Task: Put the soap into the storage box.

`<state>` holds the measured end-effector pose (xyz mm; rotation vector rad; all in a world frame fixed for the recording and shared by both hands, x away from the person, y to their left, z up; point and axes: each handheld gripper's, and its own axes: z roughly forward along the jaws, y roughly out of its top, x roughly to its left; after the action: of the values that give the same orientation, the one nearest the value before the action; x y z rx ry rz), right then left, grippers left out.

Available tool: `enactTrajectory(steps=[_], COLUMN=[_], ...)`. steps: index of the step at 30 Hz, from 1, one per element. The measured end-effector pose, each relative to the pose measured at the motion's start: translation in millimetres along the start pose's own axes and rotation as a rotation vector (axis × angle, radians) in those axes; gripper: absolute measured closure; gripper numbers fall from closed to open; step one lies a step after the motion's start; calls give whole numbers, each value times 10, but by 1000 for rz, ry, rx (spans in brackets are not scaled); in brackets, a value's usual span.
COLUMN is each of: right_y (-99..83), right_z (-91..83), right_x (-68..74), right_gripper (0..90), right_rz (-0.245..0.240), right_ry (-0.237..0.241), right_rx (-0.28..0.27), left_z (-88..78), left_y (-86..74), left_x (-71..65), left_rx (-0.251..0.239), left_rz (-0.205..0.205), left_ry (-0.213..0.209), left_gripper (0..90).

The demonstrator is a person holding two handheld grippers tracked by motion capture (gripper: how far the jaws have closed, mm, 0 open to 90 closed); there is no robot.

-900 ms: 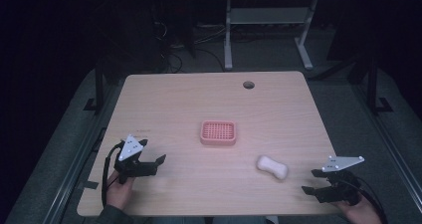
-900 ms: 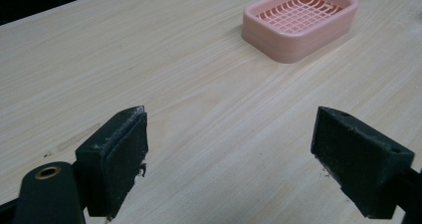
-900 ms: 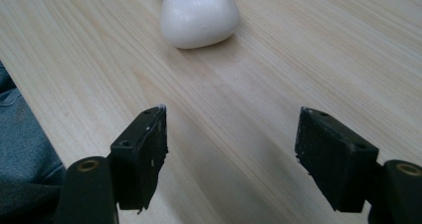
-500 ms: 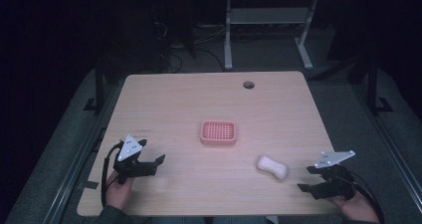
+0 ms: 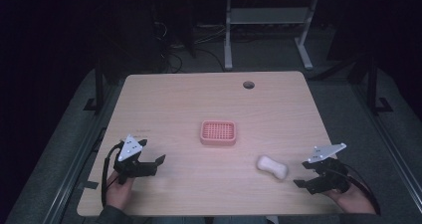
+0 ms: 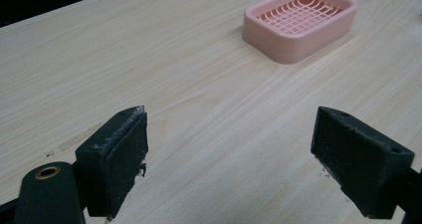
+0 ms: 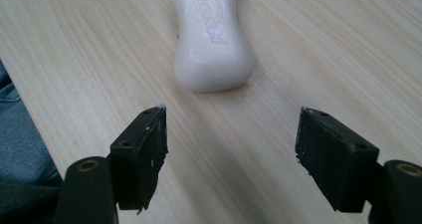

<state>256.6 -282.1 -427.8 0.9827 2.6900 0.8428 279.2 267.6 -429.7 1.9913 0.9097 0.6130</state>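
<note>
A white, waisted bar of soap [image 5: 272,167] lies on the wooden table [image 5: 189,104] at the front right. In the right gripper view the soap [image 7: 213,40] rests just ahead of my right gripper [image 7: 231,154], whose jaws stand wide open and empty. From above, my right gripper [image 5: 301,175] sits a short gap to the right of the bar. A pink slotted soap dish [image 5: 218,133] stands empty at the table's middle. My left gripper [image 5: 155,164] is open at the front left, low over bare wood, with the dish [image 6: 300,22] far ahead of its jaws [image 6: 229,159].
A round cable hole [image 5: 248,84] sits near the table's far edge. Beyond the table stands a white metal frame [image 5: 228,35] on dark floor. The table's front edge runs close by my right gripper, with denim cloth [image 7: 20,134] beyond it.
My right gripper has moved left along the front edge, closer to the soap. The left gripper has hardly shifted.
</note>
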Motion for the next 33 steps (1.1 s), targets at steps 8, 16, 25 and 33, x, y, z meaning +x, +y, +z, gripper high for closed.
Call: enactTrajectory(steps=[8,16,25,33], right_y=[168,297,458,597], right_z=[32,141,235,394], right_x=[43,91,111,111], right_gripper=[277,277,279,284], right_rz=[-40,-71,-108,-144], right_ry=[7,20,22,24], right_rx=[18,53,88,111], left_z=[-2,11,26,26], left_y=[6,7,8,9], left_x=[-12,-19,-27,-25], left_rx=[-3,-1,2,2], left_rz=[-1,4,5,6], left_ry=[-2,-2,-5,-5], left_gripper=[146,146,146,146])
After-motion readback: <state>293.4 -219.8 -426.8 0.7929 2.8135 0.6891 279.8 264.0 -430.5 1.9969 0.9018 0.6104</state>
